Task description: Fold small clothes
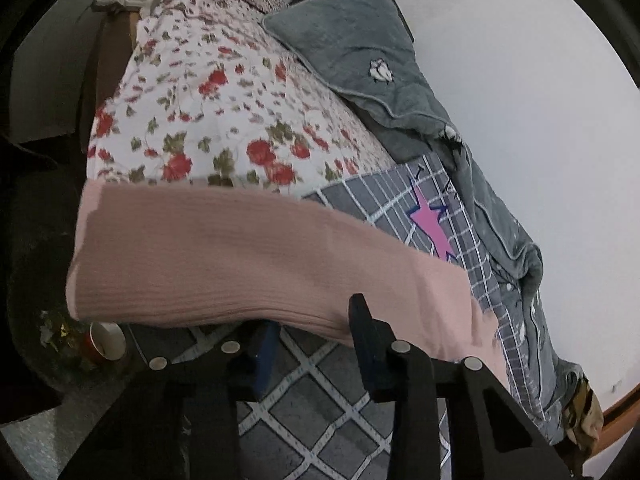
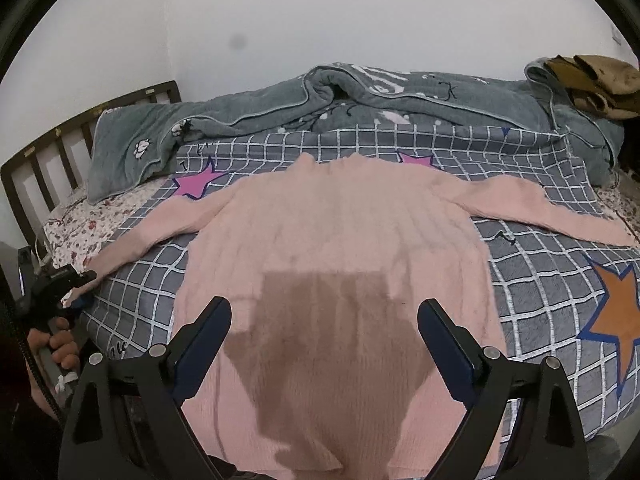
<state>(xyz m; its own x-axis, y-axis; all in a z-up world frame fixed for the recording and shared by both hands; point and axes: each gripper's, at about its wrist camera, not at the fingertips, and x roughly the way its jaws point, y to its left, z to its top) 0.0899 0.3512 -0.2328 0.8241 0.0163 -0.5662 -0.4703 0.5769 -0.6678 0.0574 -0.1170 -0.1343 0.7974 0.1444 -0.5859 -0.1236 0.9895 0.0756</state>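
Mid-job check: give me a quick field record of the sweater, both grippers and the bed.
garment: pink sweater, flat on the bed, both sleeves spread out
surface: grey checked blanket with star prints
left gripper: at the left sleeve's end, fabric between narrowed fingers, grip unclear
right gripper: open above the sweater's lower body, holding nothing
background: rumpled grey quilt by the wall

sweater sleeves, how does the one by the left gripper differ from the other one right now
The left sleeve ends at the bed's edge, its cuff at the left gripper; the right sleeve lies spread across the checked blanket, with no gripper near it. In the left wrist view the left sleeve looks lifted; the right sleeve lies flat. Both are pink ribbed knit.
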